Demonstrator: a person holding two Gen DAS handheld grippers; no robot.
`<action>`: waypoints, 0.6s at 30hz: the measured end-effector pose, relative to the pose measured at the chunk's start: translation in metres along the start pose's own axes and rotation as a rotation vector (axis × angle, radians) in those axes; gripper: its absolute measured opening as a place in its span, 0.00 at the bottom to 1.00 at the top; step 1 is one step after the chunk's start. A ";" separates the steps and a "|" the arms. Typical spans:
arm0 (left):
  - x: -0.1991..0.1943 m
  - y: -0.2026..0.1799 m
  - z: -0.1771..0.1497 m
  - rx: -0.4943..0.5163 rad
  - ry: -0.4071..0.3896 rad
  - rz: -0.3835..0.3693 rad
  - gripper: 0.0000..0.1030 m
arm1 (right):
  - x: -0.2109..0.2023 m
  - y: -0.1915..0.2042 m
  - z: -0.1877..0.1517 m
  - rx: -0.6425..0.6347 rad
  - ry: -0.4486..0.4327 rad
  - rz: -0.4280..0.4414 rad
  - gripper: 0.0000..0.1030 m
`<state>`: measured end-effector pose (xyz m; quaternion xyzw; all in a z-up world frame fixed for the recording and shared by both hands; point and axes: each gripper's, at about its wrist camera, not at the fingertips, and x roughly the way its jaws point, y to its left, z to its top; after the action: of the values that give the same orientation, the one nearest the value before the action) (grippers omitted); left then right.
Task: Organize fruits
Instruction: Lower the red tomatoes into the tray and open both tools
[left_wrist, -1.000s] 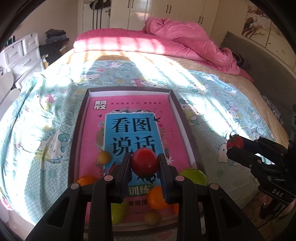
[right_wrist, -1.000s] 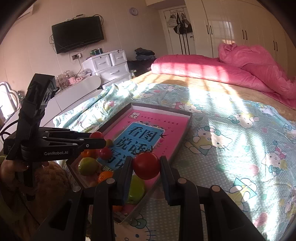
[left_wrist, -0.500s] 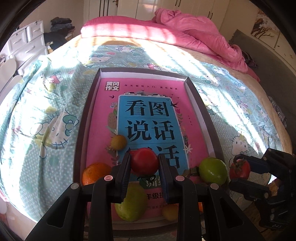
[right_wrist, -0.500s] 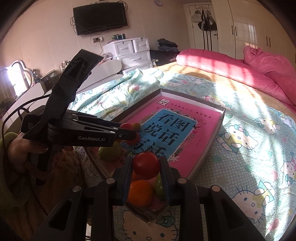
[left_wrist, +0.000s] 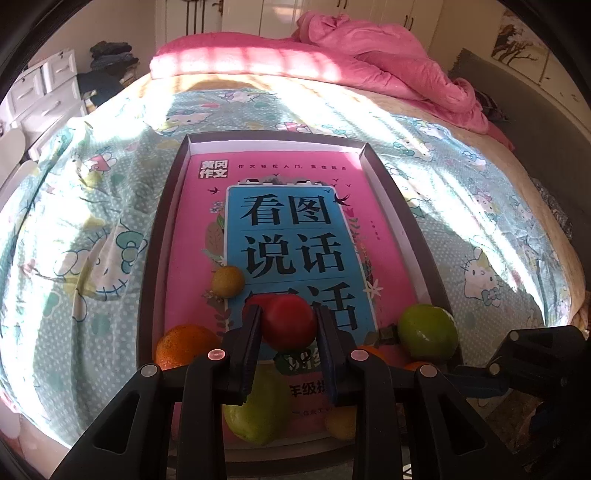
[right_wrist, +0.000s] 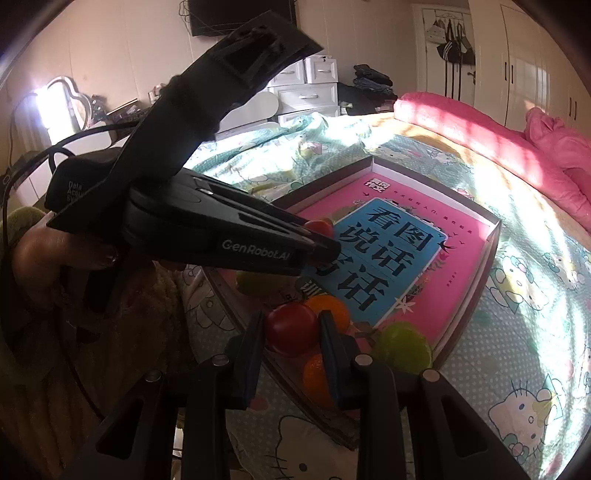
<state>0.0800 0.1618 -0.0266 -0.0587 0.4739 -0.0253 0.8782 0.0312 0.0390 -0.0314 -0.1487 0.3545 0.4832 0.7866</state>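
Observation:
A dark-rimmed tray (left_wrist: 155, 258) lies on the bed with a pink and blue book (left_wrist: 295, 229) lining its floor. My left gripper (left_wrist: 288, 332) is shut on a red tomato (left_wrist: 291, 314), held just above the tray's near end. There lie an orange (left_wrist: 184, 345), a small yellow fruit (left_wrist: 228, 281), a green fruit (left_wrist: 428, 332), a yellow-green fruit (left_wrist: 258, 417) and a lemon (left_wrist: 341, 424). My right gripper (right_wrist: 291, 332) is shut on a second red tomato (right_wrist: 291, 326) over the tray's near corner, above two oranges (right_wrist: 330, 308) and beside a green fruit (right_wrist: 406, 347).
The tray (right_wrist: 491, 236) rests on a teal cartoon-print bedsheet (left_wrist: 92, 221). A pink duvet (left_wrist: 388, 62) is heaped at the far end of the bed. White drawers (right_wrist: 314, 88) stand along the wall. A hand (right_wrist: 40, 254) holds the left gripper's handle.
Both grippers have moved down and closer to the tray's near end, each still holding its tomato. The right gripper's tomato has dropped out of the left wrist view.

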 end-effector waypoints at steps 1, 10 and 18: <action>-0.001 -0.002 0.000 0.007 -0.003 -0.004 0.29 | 0.001 0.002 -0.001 -0.007 0.005 0.004 0.29; 0.003 -0.016 -0.002 0.054 0.023 -0.038 0.29 | 0.013 0.009 -0.008 -0.040 0.048 0.015 0.29; 0.008 -0.020 -0.005 0.070 0.051 -0.039 0.29 | 0.020 0.008 -0.010 -0.048 0.057 0.009 0.29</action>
<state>0.0804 0.1412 -0.0334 -0.0367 0.4939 -0.0607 0.8666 0.0259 0.0499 -0.0511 -0.1797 0.3659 0.4907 0.7701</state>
